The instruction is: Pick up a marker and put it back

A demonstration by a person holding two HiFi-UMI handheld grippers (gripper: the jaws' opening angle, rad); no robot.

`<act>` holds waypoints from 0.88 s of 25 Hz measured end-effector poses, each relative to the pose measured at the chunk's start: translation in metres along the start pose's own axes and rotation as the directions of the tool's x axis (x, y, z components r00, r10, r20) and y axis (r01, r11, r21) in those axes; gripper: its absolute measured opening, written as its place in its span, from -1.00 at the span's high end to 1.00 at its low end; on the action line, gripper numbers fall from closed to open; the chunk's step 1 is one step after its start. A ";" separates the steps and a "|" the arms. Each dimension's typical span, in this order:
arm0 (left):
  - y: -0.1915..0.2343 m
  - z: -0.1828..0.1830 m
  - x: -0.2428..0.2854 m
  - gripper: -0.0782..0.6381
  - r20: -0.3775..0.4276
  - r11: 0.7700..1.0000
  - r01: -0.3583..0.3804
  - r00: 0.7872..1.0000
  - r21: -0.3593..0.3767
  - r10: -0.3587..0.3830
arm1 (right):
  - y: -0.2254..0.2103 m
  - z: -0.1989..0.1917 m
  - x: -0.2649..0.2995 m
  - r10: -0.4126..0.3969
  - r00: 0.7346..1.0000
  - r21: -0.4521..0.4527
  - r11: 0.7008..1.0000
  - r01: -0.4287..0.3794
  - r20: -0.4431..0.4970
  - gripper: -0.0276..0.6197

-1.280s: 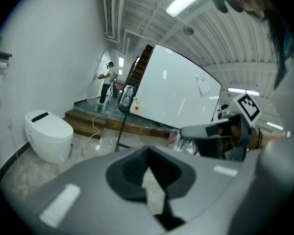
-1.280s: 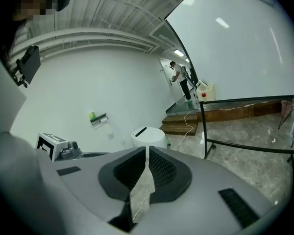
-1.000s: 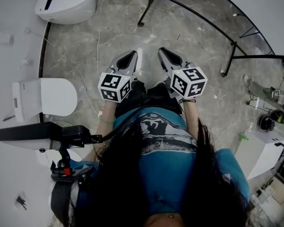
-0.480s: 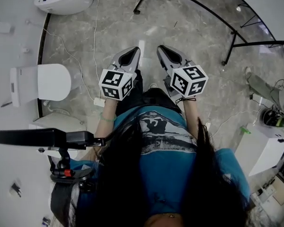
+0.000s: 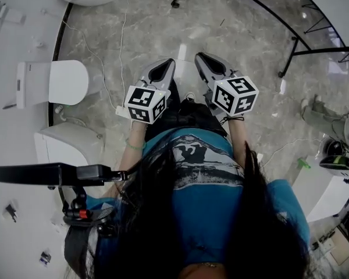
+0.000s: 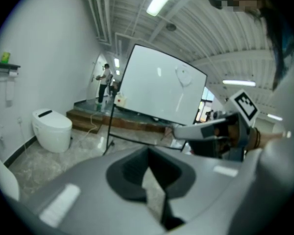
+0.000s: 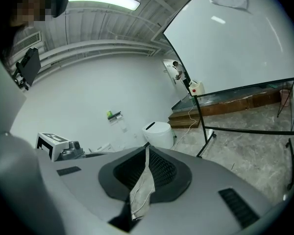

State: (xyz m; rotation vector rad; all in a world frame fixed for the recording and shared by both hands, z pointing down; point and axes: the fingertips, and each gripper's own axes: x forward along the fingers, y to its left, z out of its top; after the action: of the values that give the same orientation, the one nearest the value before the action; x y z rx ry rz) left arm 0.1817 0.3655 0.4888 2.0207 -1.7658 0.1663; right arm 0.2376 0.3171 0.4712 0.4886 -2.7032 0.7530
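1. Left gripper (image 5: 166,64) and right gripper (image 5: 202,57) are both clenched, with nothing between the jaws.
2. The marker shows in no view, so I can't give its place or long axis.
3. Best guess is the whiteboard (image 6: 161,89) — ahead, off right, well apart from both. The stand (image 5: 291,54) puts the right gripper on the nearer side.

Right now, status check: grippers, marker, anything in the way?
Left gripper shut, empty; right gripper shut, empty. No marker in view. Whiteboard stand ahead on the right, toilet on the left, cable along the floor.
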 end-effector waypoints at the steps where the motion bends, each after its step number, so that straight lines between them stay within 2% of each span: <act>1: -0.002 -0.001 -0.004 0.78 0.003 1.000 -0.009 1.000 0.003 0.009 | 0.002 -0.002 -0.004 0.006 1.000 0.000 1.000 -0.006 0.003 0.82; 9: -0.034 -0.014 -0.038 0.78 0.017 0.999 -0.022 1.000 0.033 0.022 | 0.023 -0.016 -0.041 0.020 0.999 -0.021 1.000 -0.019 0.038 0.82; 22: -0.024 -0.016 -0.041 0.77 0.027 0.998 -0.033 0.999 0.045 0.032 | 0.030 -0.019 -0.034 0.028 0.999 -0.056 0.998 -0.026 0.036 0.82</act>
State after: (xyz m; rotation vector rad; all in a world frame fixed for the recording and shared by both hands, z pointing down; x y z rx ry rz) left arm 0.2013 0.4114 0.4814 2.0357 -1.8272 0.1919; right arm 0.2595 0.3594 0.4610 0.4577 -2.7613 0.6808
